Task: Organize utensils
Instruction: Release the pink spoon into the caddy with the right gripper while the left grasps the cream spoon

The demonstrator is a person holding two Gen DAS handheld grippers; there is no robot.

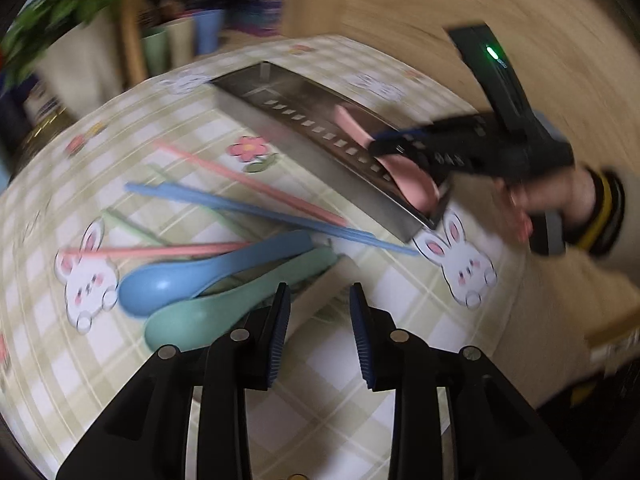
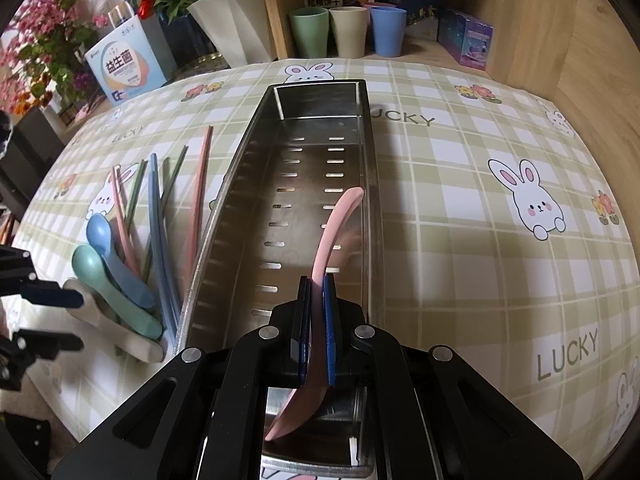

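Count four spoons: a pink spoon (image 2: 329, 240) clamped in your right gripper (image 2: 317, 332), and beside the metal tray (image 2: 224, 240), to that gripper's left, a blue spoon (image 2: 116, 258), a green spoon (image 2: 116, 294) and a cream spoon (image 2: 116, 334) lying in a pile. The chopsticks (image 2: 160, 216) fan out beyond them in pink, blue and green; they overlap too much for a sure count.

Your left gripper (image 1: 320, 332) hangs over the bare cloth, its jaws part open with nothing between them; the green spoon lies just to its left.

Everything sits on a green checked tablecloth (image 2: 460, 200) printed with rabbits, flowers and "LUCKY". Past the tray's far end stand three cups (image 2: 348, 32), green, cream and blue, a pink rim showing behind them, with boxes and potted flowers to the left.

The slotted tray holds only the pink spoon: its bowl hangs low at the tray's near end beneath your right gripper, its handle pointing up ahead.
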